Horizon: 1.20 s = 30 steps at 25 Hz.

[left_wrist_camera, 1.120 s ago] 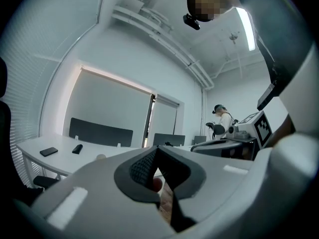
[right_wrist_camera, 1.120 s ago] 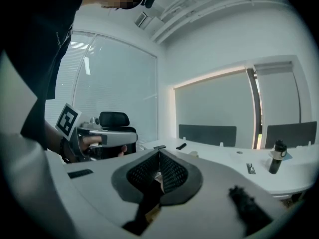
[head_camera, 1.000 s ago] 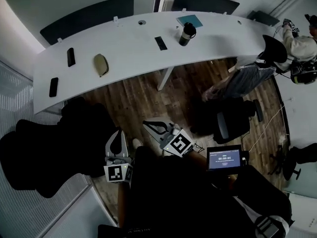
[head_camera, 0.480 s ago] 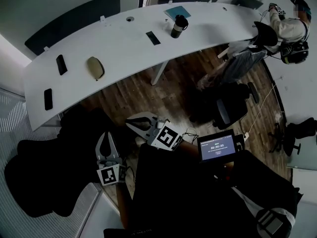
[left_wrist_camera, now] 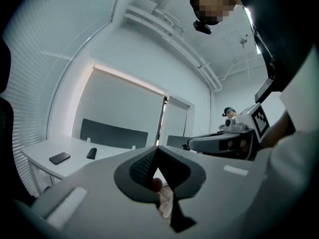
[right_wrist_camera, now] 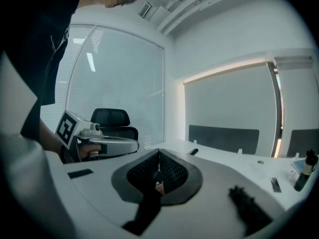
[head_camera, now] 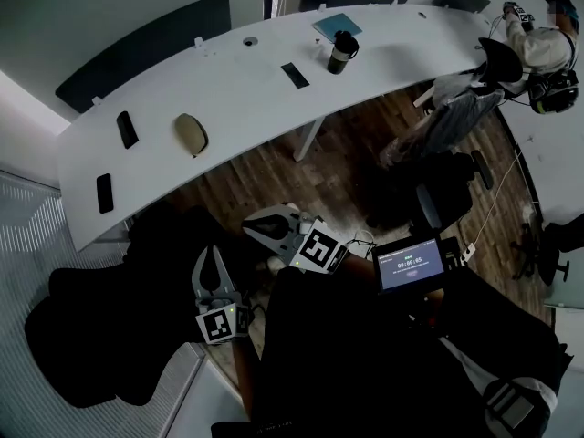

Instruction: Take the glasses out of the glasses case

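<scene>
Left claw (head_camera: 215, 255): shut tight with nothing in it, held low by the person's body and pointing flat.
Right claw (head_camera: 250, 230): shut and empty too, just beside the left one (both look parked, not working).
Glasses case (head_camera: 191, 133): the tan oval thing lying on the white bench (head_camera: 237, 80), well apart from both claws. It looks closed, and no glasses show.
Why so far: I think the person is standing back from the bench, so the job has not started.
Nearby things: a black phone (head_camera: 127, 129) lies near the case, and a cup (head_camera: 342, 53) stands well apart.
Next: my guess is step closer, open the claws, hold the case with one and lift its lid with the other.
</scene>
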Tool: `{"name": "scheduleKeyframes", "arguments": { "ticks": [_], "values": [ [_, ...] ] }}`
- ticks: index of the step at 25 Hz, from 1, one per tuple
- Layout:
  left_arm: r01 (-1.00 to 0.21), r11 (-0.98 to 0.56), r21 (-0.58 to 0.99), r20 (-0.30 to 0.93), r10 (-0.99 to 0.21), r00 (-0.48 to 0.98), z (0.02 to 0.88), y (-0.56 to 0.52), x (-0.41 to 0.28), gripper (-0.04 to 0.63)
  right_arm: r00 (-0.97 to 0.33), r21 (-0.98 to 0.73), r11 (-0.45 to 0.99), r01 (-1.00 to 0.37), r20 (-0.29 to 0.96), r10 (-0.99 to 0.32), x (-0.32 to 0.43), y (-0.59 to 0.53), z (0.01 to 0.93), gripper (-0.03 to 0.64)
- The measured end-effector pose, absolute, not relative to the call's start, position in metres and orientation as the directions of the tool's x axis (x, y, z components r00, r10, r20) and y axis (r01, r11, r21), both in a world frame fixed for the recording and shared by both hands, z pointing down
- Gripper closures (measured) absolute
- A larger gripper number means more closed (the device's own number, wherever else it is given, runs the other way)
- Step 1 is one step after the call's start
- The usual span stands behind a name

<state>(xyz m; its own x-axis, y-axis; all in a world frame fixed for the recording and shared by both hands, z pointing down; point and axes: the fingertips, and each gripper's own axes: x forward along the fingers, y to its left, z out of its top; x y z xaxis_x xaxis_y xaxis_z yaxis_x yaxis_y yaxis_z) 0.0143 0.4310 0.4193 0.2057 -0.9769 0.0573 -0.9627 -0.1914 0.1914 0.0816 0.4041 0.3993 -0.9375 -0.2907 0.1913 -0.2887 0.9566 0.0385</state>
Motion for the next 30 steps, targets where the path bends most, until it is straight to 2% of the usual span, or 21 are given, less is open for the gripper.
{"name": "scheduleKeyframes", "arguments": {
  "ticks": [15,30],
  "values": [
    [-0.964,-0.212,0.161,0.136,-0.962,0.235,0.436,0.379,0.051,0.588,-0.947,-0.02,0.959,-0.282,0.165,-0.275,0.097,0.345,0.419,0.609],
    [-0.962,-0.247,0.115,0.193,-0.945,0.266,0.433,0.256,0.102,0.588,-0.944,-0.102,0.942,-0.319,0.124,-0.306,0.137,0.225,0.426,0.609]
  ]
}}
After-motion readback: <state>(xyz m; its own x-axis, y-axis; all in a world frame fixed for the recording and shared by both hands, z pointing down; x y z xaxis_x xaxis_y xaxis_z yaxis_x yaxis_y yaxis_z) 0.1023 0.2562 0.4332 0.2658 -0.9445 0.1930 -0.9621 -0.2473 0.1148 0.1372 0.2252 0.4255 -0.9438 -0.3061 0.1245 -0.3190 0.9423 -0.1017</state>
